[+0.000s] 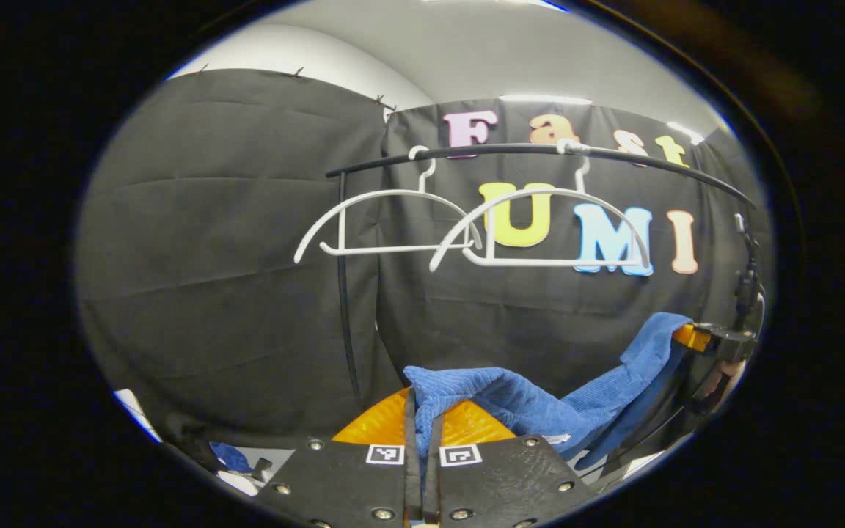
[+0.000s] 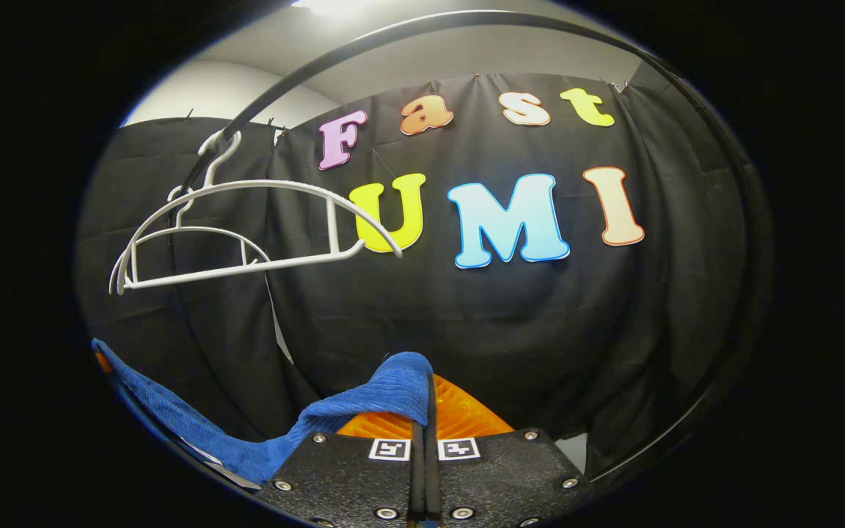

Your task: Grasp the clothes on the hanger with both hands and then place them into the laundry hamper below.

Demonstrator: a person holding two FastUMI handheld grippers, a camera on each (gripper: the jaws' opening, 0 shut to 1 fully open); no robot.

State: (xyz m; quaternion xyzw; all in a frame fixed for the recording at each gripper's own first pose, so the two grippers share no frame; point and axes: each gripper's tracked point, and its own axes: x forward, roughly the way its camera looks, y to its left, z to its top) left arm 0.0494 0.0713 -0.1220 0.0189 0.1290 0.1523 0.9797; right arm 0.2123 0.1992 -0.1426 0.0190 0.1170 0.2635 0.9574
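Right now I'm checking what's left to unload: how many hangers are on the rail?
2, both bare. The left hanger hangs near the rail's left end; the right hanger hangs beside it, overlapping it. None seems hidden.

Two white plastic hangers are hanging side by side on the thin dark curved rail, the left one partly behind the right. The blue ribbed cloth is stretching below them, nearer, between the left gripper and the right gripper, each closed on one end.
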